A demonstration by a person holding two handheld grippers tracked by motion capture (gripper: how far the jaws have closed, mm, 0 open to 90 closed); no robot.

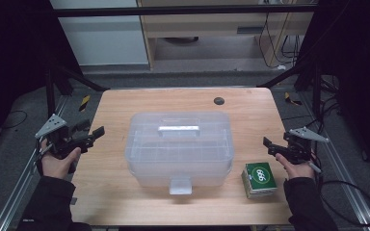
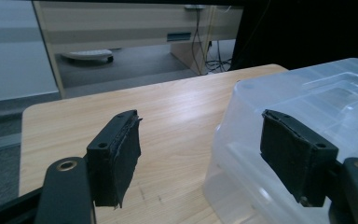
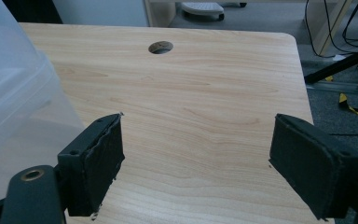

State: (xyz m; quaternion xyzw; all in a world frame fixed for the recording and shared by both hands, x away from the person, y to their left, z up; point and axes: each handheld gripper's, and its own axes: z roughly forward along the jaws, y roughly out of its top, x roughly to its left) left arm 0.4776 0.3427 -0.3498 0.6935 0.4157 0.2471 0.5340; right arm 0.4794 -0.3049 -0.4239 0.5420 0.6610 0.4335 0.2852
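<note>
A clear plastic storage box with a lid, a top handle and a front latch stands in the middle of the wooden table. A small green and white carton lies at its front right. My left gripper is held open at the table's left edge, apart from the box, with nothing between its jaws. In the left gripper view the box sits behind the right jaw. My right gripper is open at the right edge, just behind the carton. In the right gripper view my right gripper frames bare wood, with the box at the left.
A round cable hole is in the table's far side. Metal frame rails run along both sides of the table. A wooden desk with cables stands on the floor behind it. A cable trails from the right gripper.
</note>
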